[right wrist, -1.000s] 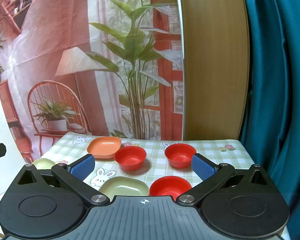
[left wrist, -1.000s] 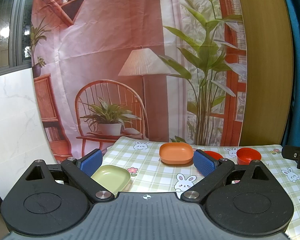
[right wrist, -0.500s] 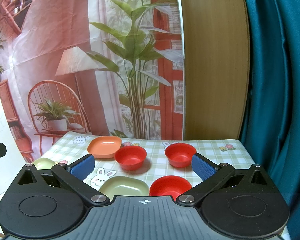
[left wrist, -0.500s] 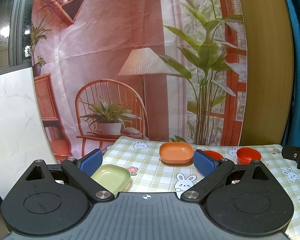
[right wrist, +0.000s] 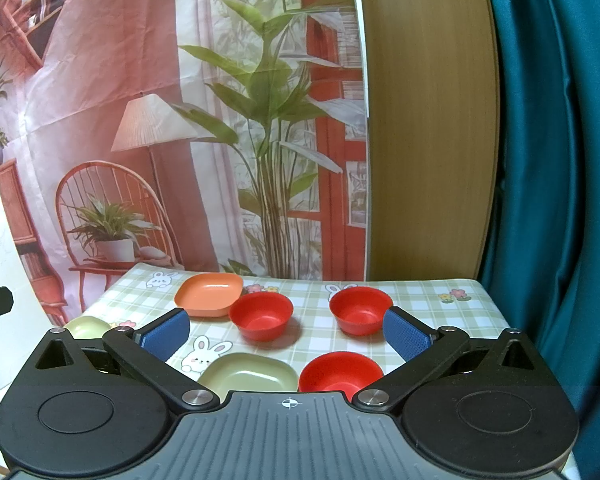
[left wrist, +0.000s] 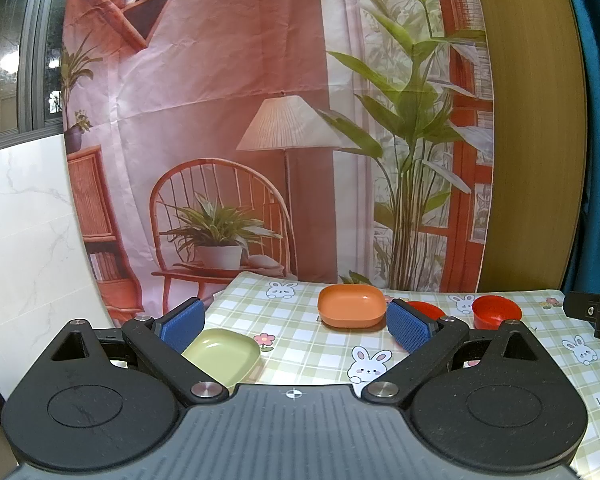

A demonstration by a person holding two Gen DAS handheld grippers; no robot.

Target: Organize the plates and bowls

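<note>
In the right wrist view an orange plate (right wrist: 209,294) sits at the back left of the checked tablecloth (right wrist: 428,300). Three red bowls stand apart: one mid-left (right wrist: 261,315), one mid-right (right wrist: 360,310), one near (right wrist: 340,372). A green plate (right wrist: 247,374) lies beside the near bowl; another green plate (right wrist: 87,326) is at the left edge. My right gripper (right wrist: 286,332) is open and empty above the near dishes. In the left wrist view my left gripper (left wrist: 296,322) is open and empty, with a green plate (left wrist: 224,354) near its left finger, the orange plate (left wrist: 351,310) ahead, and red bowls (left wrist: 496,310) to the right.
A printed backdrop (right wrist: 180,120) hangs behind the table, with a wooden panel (right wrist: 424,140) and a teal curtain (right wrist: 556,160) at the right. A white marble-look wall (left wrist: 24,240) stands at the left. The other gripper's tip (left wrist: 592,312) shows at the right edge.
</note>
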